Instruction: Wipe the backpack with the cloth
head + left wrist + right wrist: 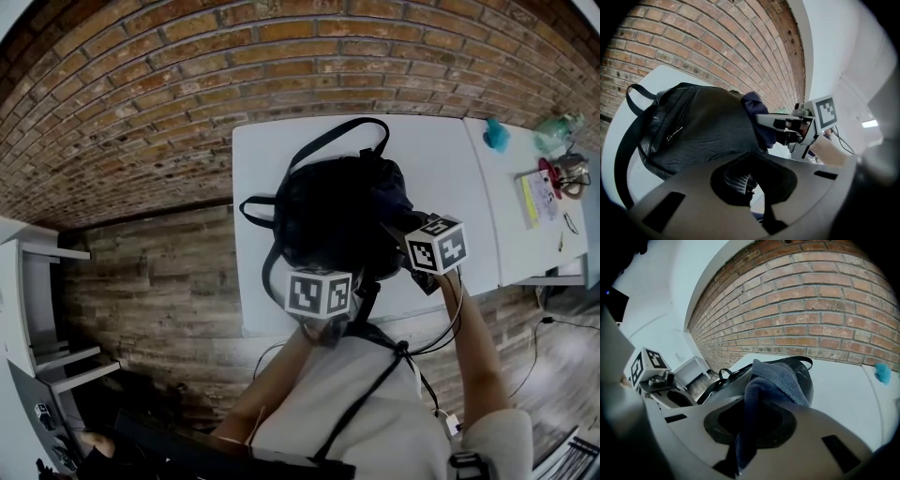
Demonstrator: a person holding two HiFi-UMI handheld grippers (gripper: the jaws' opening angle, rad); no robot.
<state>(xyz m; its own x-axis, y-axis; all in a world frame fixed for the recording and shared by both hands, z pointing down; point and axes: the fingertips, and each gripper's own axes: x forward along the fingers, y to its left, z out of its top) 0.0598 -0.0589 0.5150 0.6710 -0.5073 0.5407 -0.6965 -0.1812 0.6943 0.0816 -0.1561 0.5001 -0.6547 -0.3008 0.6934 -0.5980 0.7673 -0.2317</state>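
A brick wall (281, 56) is running along the far edge of a white table (441, 159), and wooden floorboards (150, 281) are lying open to the table's left. A second white table (506, 216), carrying small clutter at its far end, is butting against the right edge. A black backpack (328, 216) is lying on the first table, toward its left and near edges, with one strap looping out close to the left edge and another arching toward the wall. This is leaving bare tabletop to the right of the backpack and a narrower strip behind it. The left gripper (749, 185) is sitting at the backpack's near side by the table's front edge, its jaws drawn narrow with a mesh-patterned bit of the backpack showing in the gap. The right gripper (749, 425) is resting at the backpack's right side, its jaws pinching a blue-grey cloth (780, 380). The cloth is folding forward from the jaws and lying on the backpack's top.
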